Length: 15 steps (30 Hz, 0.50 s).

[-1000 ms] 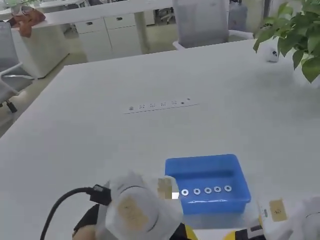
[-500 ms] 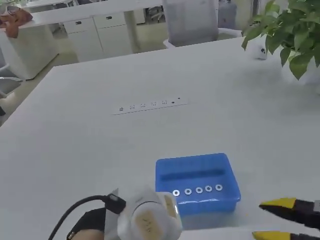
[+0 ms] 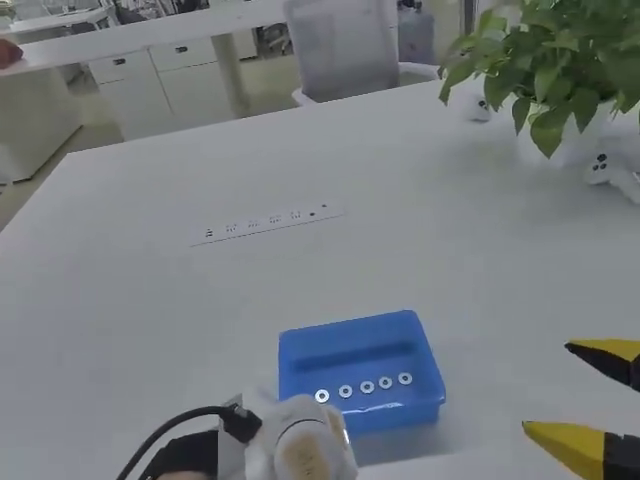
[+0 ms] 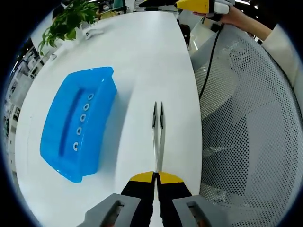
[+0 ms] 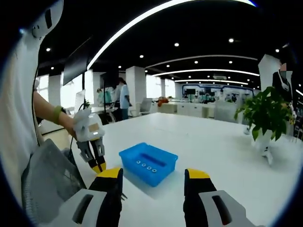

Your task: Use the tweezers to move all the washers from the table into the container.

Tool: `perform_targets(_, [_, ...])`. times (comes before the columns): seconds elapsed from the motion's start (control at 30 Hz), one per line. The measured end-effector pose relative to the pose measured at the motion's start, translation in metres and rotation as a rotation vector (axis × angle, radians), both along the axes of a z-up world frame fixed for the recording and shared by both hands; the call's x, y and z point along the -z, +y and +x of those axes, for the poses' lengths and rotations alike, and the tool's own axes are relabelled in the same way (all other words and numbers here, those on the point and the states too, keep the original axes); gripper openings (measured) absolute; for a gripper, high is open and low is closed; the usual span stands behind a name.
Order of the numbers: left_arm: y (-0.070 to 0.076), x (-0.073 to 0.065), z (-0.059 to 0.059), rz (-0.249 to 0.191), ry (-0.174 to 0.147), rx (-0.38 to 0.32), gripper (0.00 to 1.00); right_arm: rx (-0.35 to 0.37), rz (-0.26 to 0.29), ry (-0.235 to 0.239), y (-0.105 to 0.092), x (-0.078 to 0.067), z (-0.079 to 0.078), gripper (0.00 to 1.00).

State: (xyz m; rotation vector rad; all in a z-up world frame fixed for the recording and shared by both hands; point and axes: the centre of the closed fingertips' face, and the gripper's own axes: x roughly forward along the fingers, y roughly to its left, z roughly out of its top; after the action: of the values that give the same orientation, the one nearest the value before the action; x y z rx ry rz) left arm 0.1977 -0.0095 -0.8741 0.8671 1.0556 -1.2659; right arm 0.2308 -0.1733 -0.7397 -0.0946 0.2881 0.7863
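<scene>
On the white worktop [image 3: 450, 220] sits a blue container [image 3: 345, 350], with five washers [image 3: 366, 387] lying in a row on its floor. Just beside it, at the near edge, the left gripper [image 4: 156, 178] has its jaws clamped on the tweezers [image 4: 157, 127], whose slim tips lie close together over bare worktop. The right gripper [image 5: 154, 174] has its jaws spread wide, with nothing between them. A leafy plant [image 3: 540, 60] stands at the far right.

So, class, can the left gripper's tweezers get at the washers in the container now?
Probably yes: the left gripper's tweezers sit beside the open-topped container, and nothing covers the washers.
</scene>
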Motion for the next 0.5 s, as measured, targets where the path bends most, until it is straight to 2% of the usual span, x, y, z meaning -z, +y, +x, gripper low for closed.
perform_targets(0.07, [0.001, 0.002, 0.0, 0.005, -0.002, 0.005, 0.0, -0.032, -0.031, 0.051, 0.002, 0.012, -0.006, 0.5])
perform_targets(0.13, [0.002, 0.003, -0.001, 0.008, -0.005, 0.004, 0.0, -0.049, -0.06, 0.06, 0.004, 0.018, -0.007, 0.51])
perform_targets(0.4, [0.003, 0.007, -0.002, 0.011, -0.002, -0.019, 0.0, -0.044, -0.024, 0.079, -0.001, 0.019, -0.007, 0.54])
perform_targets(0.5, [0.005, 0.007, 0.0, -0.002, -0.012, -0.051, 0.0, -0.034, -0.013, 0.079, -0.003, 0.018, -0.006, 0.55])
